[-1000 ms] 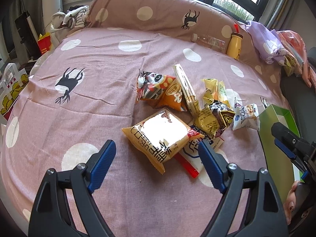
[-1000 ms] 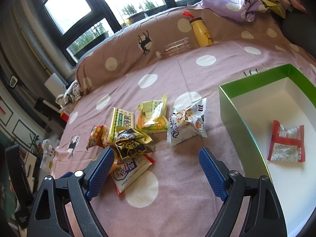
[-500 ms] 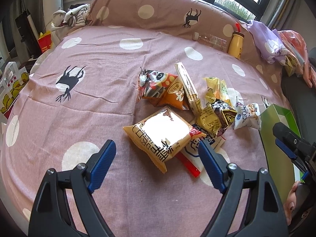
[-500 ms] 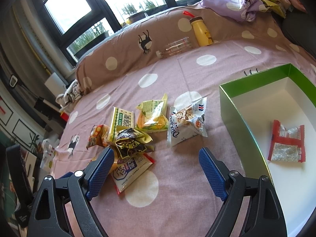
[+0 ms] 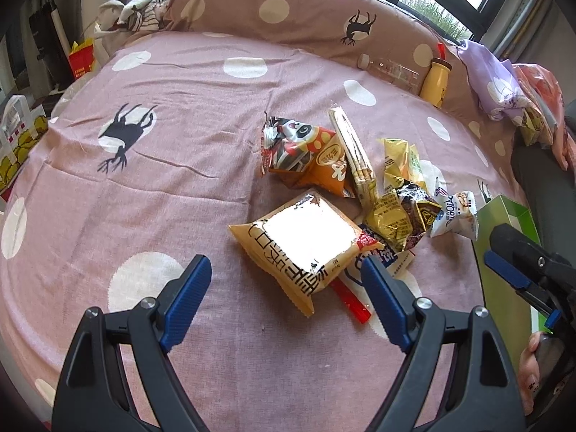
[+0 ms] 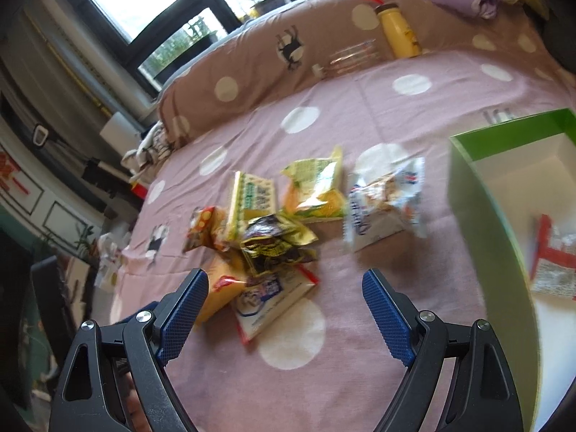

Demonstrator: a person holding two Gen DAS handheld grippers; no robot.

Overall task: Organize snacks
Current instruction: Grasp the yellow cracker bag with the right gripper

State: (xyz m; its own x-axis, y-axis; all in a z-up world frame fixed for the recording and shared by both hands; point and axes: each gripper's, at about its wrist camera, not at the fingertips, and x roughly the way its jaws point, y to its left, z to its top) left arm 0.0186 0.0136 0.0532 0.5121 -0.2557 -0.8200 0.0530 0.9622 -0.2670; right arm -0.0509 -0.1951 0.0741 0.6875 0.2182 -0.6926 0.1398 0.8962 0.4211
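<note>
- On the pink spotted bedspread [image 5: 201, 165], left gripper [image 5: 284, 284] hangs with jaws spread wide, nothing between them.
- Just ahead of it lies the orange pack [image 5: 300, 243], flat, its near corner between the blue pads.
- Behind that, the panda bag [image 5: 302, 156] and a long biscuit pack [image 5: 352, 154], touching.
- Further right, a yellow bag [image 5: 399, 163], a dark foil bag [image 5: 406, 216], then a white bag [image 6: 385, 208] slightly apart.
- Right gripper [image 6: 284, 306] hovers over bare cloth, jaws released, empty.
- Far right, the green box [image 6: 478, 212] holds one red-and-white packet [image 6: 554, 262].
</note>
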